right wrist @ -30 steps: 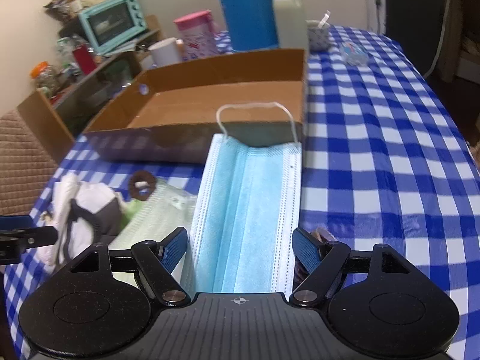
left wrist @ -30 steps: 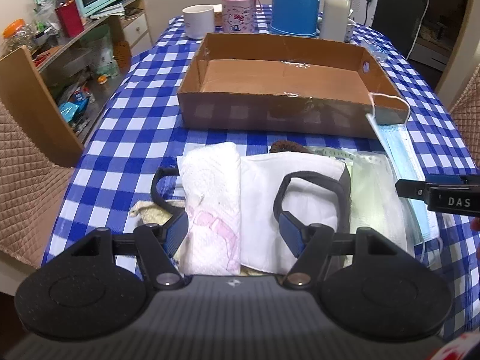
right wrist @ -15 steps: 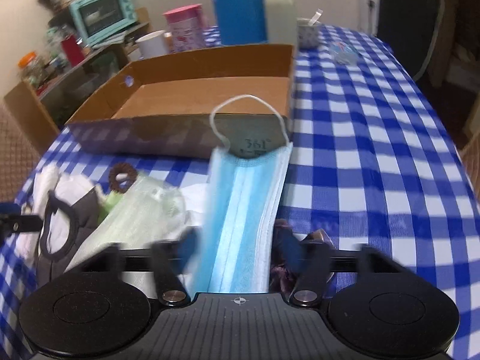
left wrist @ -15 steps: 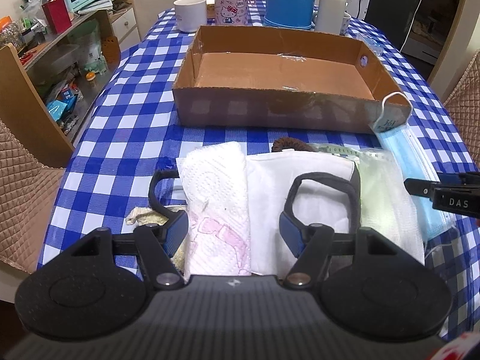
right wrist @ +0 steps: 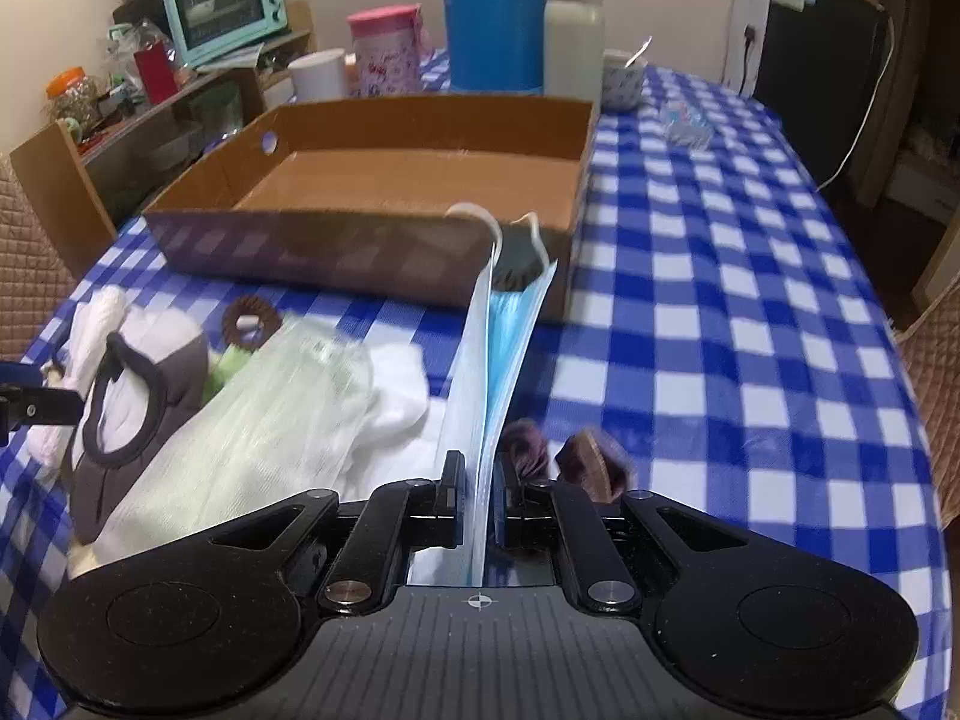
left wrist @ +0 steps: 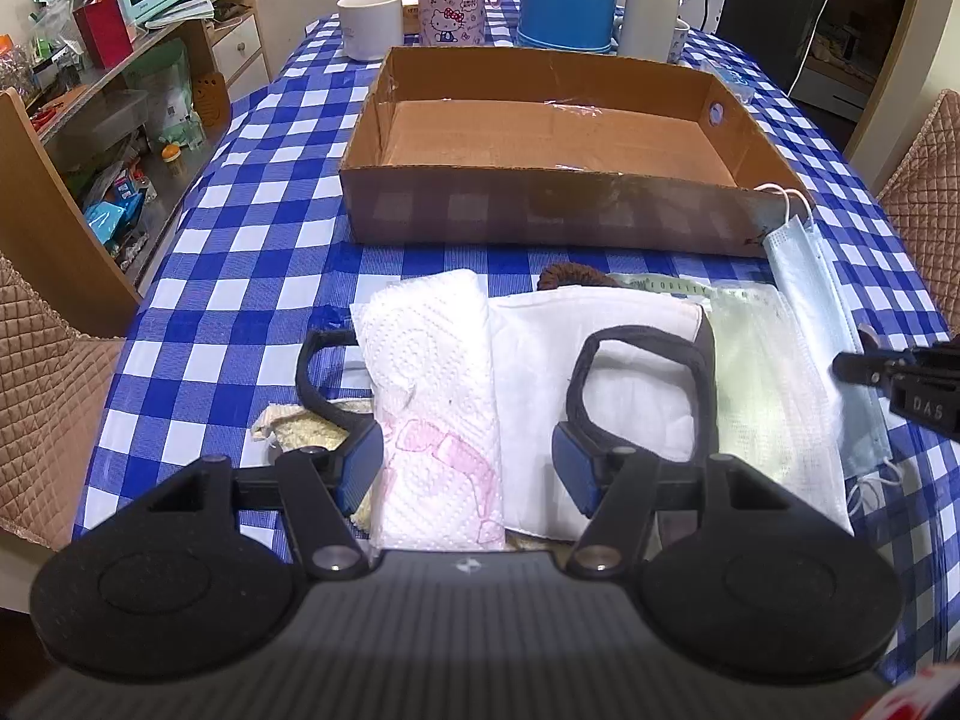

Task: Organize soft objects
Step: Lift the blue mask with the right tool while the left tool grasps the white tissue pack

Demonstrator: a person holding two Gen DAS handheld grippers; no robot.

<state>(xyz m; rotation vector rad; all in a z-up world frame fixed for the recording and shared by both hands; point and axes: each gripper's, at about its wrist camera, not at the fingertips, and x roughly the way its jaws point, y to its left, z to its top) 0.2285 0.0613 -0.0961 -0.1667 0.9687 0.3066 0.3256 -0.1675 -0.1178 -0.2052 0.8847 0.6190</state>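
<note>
Now pinching light blue pleated surgical mask point(right wrist: 507, 330) between closed right gripper point(right wrist: 478, 495), folded edge-up, far end just before shallow brown cardboard box point(right wrist: 336, 240). Spread wide with left gripper point(left wrist: 468, 456), straddling white embossed paper towel point(left wrist: 432, 384) on blue-and-white checked tablecloth point(right wrist: 720, 324), gripping nothing.

Right hand-held gripper point(right wrist: 478, 510): jaws closed on the near end of a blue surgical mask point(right wrist: 498, 360), pinched edge-on so it stands folded and narrow. The mask's far end and white ear loops point(right wrist: 495, 225) reach the near right corner of an open cardboard box point(right wrist: 336, 246). Left of the mask lies a heap of soft items on the blue-checked worktop point(right wrist: 720, 330): a clear packet point(right wrist: 282, 414), white cloth point(right wrist: 390, 402), a grey-edged mask point(right wrist: 144, 384) and a brown hair tie point(right wrist: 252, 319)
</note>
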